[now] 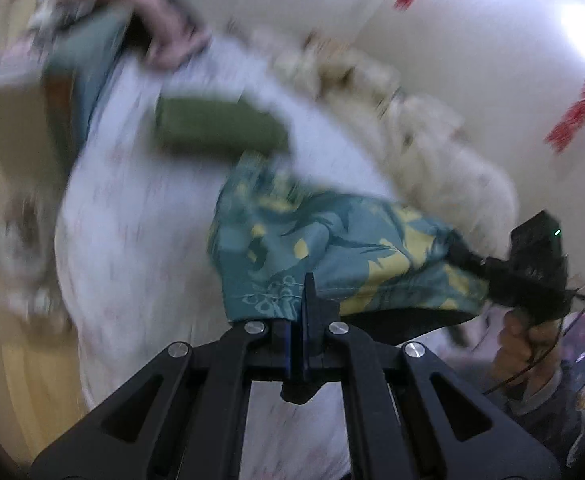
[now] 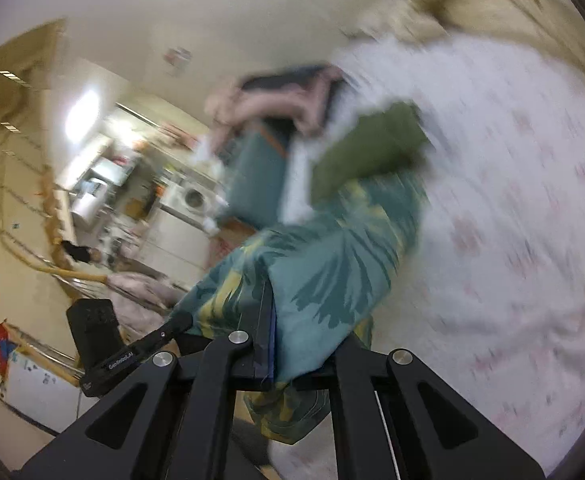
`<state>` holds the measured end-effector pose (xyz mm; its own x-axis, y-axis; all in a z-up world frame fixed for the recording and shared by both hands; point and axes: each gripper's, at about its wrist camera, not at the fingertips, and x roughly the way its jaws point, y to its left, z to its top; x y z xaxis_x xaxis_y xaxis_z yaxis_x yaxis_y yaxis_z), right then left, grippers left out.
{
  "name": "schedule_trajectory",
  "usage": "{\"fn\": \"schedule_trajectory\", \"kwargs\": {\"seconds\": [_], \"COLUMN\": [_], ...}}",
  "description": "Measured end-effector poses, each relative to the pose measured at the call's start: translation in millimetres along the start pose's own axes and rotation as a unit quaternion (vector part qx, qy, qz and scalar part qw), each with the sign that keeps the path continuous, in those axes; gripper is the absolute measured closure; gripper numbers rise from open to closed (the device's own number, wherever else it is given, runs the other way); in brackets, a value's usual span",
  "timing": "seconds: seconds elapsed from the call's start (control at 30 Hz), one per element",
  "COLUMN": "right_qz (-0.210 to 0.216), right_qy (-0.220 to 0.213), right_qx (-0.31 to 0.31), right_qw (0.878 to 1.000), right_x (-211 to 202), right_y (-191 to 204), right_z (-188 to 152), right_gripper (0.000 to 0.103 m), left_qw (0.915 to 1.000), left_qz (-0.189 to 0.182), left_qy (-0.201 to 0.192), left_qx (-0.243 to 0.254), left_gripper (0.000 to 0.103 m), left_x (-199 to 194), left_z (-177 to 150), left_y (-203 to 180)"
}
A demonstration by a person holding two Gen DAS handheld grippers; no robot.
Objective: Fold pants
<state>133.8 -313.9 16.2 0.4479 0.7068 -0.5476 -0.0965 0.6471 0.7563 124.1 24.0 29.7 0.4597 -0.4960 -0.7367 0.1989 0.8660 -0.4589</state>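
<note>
The pants (image 1: 332,248) are teal with a yellow leaf print. They hang lifted above a white floral bed sheet (image 1: 132,220). My left gripper (image 1: 306,300) is shut on their hem. The right gripper (image 1: 476,262) shows at the right of the left wrist view, clamped on the other end of the cloth. In the right wrist view my right gripper (image 2: 268,320) is shut on the pants (image 2: 324,272), which drape over its fingers. The left gripper (image 2: 176,326) shows at lower left there. Both views are motion-blurred.
A folded olive-green garment (image 1: 220,124) lies on the sheet beyond the pants. A teal pillow (image 1: 88,64) and pink cloth (image 1: 164,36) lie at the bed's far end. A cream blanket (image 1: 412,128) runs along the wall side. A washing machine (image 2: 190,200) stands in the room behind.
</note>
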Motion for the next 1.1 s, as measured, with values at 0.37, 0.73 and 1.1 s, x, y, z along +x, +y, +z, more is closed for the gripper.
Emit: {"fn": "schedule_trajectory", "kwargs": {"seconds": [0.37,0.73,1.1], "right_qz": [-0.208,-0.231,-0.300], "right_qy": [0.242,0.119,0.264], "right_qx": [0.107,-0.015,-0.024], "right_qw": [0.942,0.965,0.916], "right_x": [84.7,35.9,124.5], "right_y": [-127.8,-65.6,-121.1], "right_z": [-114.9,-62.3,-106.1], "right_gripper": [0.076,0.059,0.086], "left_qw": [0.9546,0.9735,0.9409], "left_qz": [0.145,0.185,0.193], "left_qy": [0.260,0.132,0.264], "left_qx": [-0.002,0.029,0.087], "left_gripper": [0.096,0.063,0.063], "left_x": [135.0,91.6,188.3], "left_z": [-124.8,-85.2,-137.8], "left_y": [42.8,21.9,25.6]}}
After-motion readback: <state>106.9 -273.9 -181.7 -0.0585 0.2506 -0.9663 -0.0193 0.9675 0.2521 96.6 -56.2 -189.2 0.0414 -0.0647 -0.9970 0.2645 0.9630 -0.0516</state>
